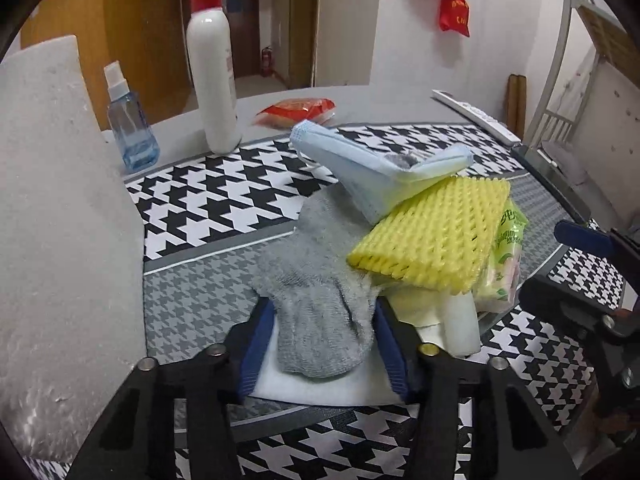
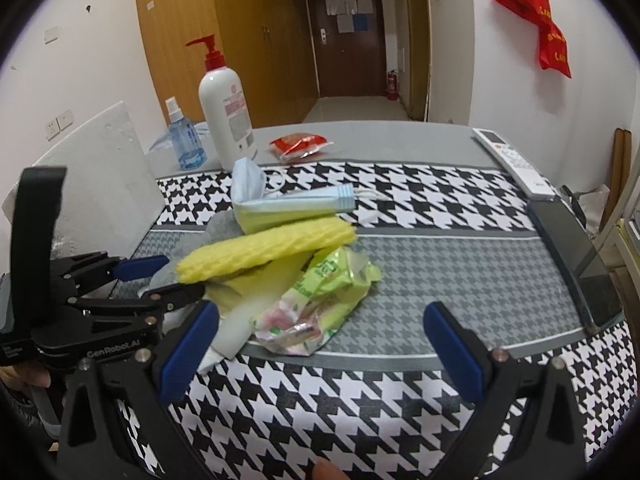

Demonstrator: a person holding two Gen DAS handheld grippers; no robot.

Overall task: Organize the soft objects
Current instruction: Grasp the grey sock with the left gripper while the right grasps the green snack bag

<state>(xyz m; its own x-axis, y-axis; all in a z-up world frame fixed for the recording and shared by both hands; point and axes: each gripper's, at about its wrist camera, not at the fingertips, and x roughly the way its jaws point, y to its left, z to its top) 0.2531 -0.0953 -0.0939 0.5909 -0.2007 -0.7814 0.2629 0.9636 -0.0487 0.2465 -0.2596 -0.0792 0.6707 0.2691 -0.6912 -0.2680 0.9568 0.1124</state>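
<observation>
While the grey bench (image 2: 420, 136) under its black-and-white houndstooth cloth (image 2: 400, 392) carries everything, the soft things sit heaped toward its left side: a yellow ribbed foam sheet (image 1: 432, 232) over a green printed tissue packet (image 2: 320, 300), a folded pale-blue face mask (image 1: 376, 168) topmost. A fuzzy grey sock (image 1: 316, 312) trails from under the heap, its long axis running straight toward the left gripper (image 1: 320, 344), whose jaws stand on either side of the toe; whether they pinch it yet I cannot tell. The right gripper (image 2: 320, 344) hangs released, jaws wide, just right of the heap. Only the right wrist view shows the tissue packet whole; only the left shows the sock's length.
</observation>
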